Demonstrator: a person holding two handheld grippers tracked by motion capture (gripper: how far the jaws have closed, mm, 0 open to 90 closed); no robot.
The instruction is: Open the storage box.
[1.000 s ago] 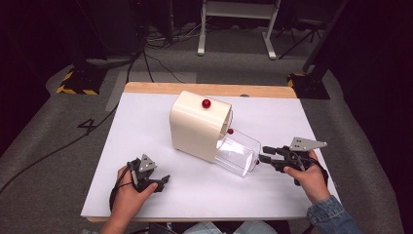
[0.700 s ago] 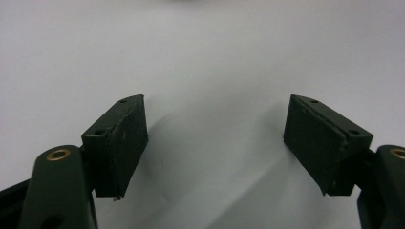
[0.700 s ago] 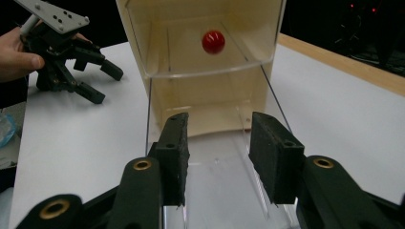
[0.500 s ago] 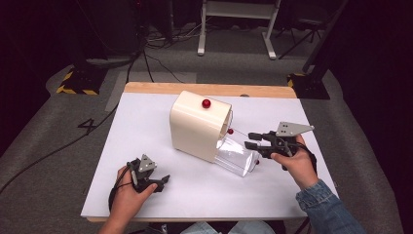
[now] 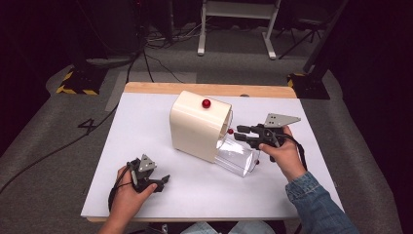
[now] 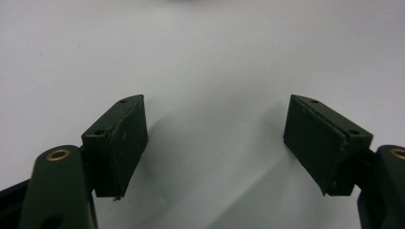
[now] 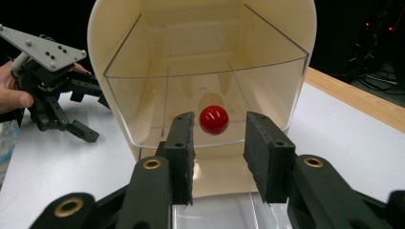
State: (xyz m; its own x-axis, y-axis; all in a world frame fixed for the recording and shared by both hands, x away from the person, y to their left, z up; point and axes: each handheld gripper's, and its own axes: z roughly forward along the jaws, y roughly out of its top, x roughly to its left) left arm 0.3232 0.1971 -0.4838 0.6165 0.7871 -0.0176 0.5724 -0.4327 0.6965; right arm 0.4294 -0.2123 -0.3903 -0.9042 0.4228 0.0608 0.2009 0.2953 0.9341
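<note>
A cream housing [image 5: 199, 126] stands mid-table with a red knob [image 5: 206, 103] on top. A clear drawer [image 5: 237, 160] sticks out of its base toward the right front. Above it sits a second clear drawer [image 7: 205, 95], pushed in, with a red ball knob [image 7: 213, 119] on its face. My right gripper [image 5: 238, 133] points at that knob [image 5: 230, 131]. Its jaws have just been closing; the pads [image 7: 184, 143] stand either side of the knob without touching it. My left gripper [image 5: 163, 181] rests open on the white table [image 6: 215, 57] with nothing between its pads [image 6: 126, 138].
The white tabletop [image 5: 146, 131] has a wooden strip [image 5: 209, 89] along its far edge. Beyond it lie a dark floor, cables [image 5: 146, 53] and a stand's legs [image 5: 234, 34]. The left gripper [image 7: 62, 114] also shows left of the housing in the right gripper view.
My right gripper has moved left and up, from beside the pulled-out drawer's end to the knob on the housing's face. The left hand has stayed put.
</note>
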